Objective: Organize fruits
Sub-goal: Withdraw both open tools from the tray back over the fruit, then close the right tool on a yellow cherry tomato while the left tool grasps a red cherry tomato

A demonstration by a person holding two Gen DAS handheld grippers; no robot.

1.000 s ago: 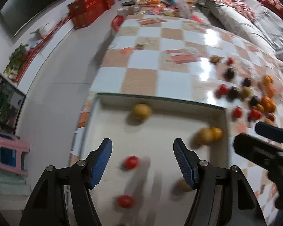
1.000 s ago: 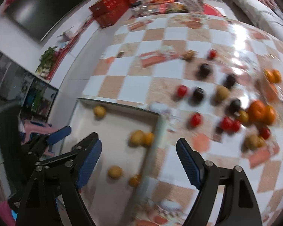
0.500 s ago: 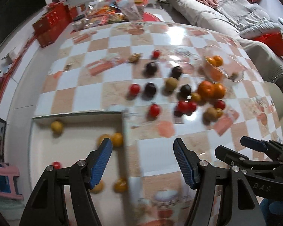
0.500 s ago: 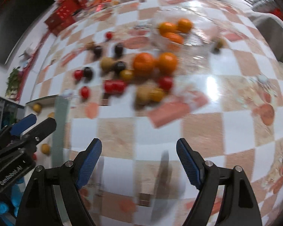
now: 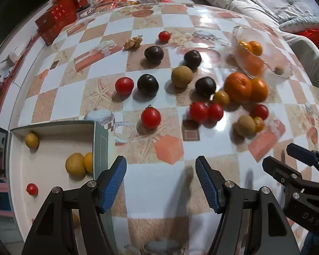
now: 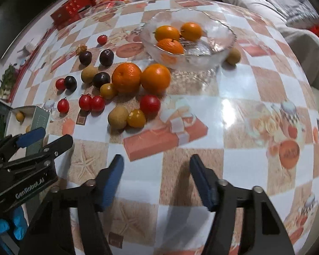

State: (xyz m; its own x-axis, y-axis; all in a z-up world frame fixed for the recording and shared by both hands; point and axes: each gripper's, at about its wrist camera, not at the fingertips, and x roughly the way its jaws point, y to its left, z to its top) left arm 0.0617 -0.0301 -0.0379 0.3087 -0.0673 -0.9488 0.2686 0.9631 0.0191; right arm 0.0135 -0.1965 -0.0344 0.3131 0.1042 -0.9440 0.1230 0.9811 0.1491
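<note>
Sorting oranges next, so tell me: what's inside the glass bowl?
The glass bowl holds three oranges, seen clearly from the right wrist. Its right half looks bare. Nothing visibly hides beneath them, though the bowl's floor under the oranges is covered.

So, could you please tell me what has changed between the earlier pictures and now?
Both grippers swung rightward, away from the cardboard box toward the loose fruit. The left gripper, earlier over the box, now faces the tomatoes and plums; the right gripper now faces the glass bowl of oranges. Nothing was grasped or released: both stay open and empty. The fruit looks unmoved.
</note>
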